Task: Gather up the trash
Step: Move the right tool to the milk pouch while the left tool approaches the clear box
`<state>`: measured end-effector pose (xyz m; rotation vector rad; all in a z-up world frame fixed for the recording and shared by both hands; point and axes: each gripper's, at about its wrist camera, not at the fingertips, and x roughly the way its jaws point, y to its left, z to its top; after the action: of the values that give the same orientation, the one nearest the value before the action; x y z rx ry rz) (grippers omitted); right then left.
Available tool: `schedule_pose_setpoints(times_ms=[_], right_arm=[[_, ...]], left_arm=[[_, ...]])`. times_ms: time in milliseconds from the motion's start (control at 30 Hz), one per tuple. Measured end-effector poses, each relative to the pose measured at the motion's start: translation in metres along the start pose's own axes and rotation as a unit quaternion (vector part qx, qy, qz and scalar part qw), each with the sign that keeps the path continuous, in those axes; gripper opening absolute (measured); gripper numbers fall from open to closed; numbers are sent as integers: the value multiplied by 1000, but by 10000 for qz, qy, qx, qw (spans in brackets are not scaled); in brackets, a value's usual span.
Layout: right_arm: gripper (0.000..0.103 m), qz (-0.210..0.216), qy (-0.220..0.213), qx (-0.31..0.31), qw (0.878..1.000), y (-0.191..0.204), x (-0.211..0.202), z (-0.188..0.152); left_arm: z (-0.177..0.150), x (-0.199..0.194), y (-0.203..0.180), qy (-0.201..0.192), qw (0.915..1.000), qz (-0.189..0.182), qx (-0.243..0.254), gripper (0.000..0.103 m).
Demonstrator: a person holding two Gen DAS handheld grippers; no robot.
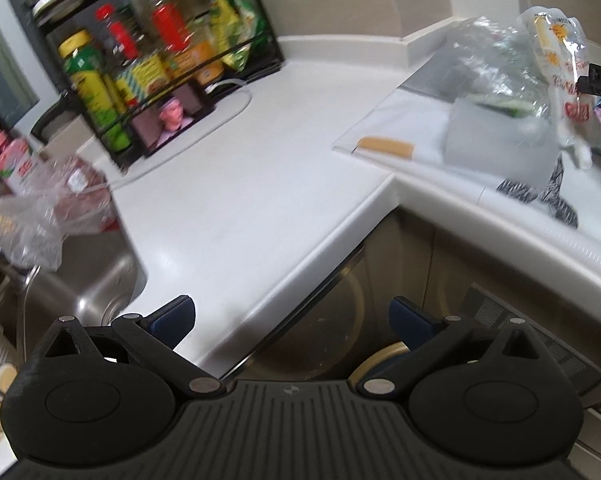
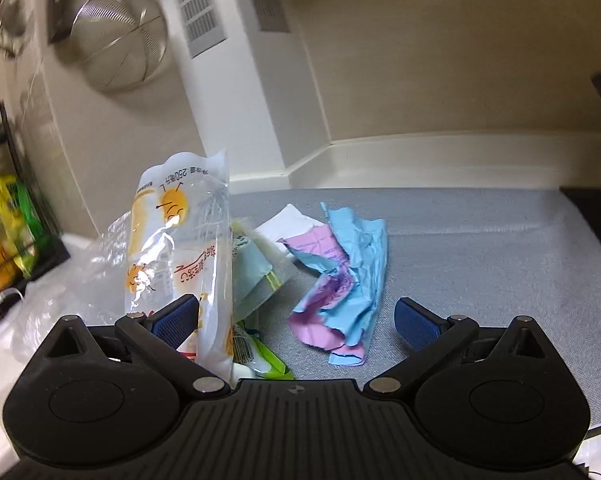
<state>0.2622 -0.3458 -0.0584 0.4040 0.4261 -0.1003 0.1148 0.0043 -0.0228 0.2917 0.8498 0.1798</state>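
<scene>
In the right wrist view, a clear plastic wrapper with orange print stands by the left finger of my right gripper, which is open and empty above a grey mat. Crumpled blue and pink paper lies between the fingers' line of sight, with a pale green packet and white paper beside it. In the left wrist view, my left gripper is open and empty over the counter's inner corner. The same wrapper and a clear bag show at the far right.
A black rack of bottles stands at the back left. A steel sink with a clear bag lies left. A translucent container and a small tan stick sit on the white counter. A metal strainer hangs on the wall.
</scene>
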Motion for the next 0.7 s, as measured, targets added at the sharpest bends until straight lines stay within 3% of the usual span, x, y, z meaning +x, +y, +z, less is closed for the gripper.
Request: schedule_pose_setpoints(times_ms=[133, 200, 267, 367, 433, 633, 700], right_arm=[[103, 712, 78, 719, 9948, -14, 0, 7], [103, 958, 52, 547, 9939, -6, -1, 7], [103, 965, 83, -63, 9953, 16, 0, 0], [103, 682, 417, -979, 9920, 47, 10, -15], [103, 445, 538, -1043, 9921, 51, 14, -16], [103, -552, 460, 406, 9966, 1, 14, 0], [103, -610, 411, 741, 9945, -10, 14, 3]], left_arm=[[18, 1, -19, -110, 9999, -58, 44, 103], [24, 2, -26, -136, 9998, -136, 53, 103], [26, 4, -33, -140, 9997, -193, 90, 103], [28, 5, -40, -149, 9995, -243, 146, 103], [30, 4, -43, -165, 9994, -277, 156, 103], [52, 8, -50, -144, 9983, -556, 5, 103], [63, 10, -55, -193, 9976, -653, -98, 103]])
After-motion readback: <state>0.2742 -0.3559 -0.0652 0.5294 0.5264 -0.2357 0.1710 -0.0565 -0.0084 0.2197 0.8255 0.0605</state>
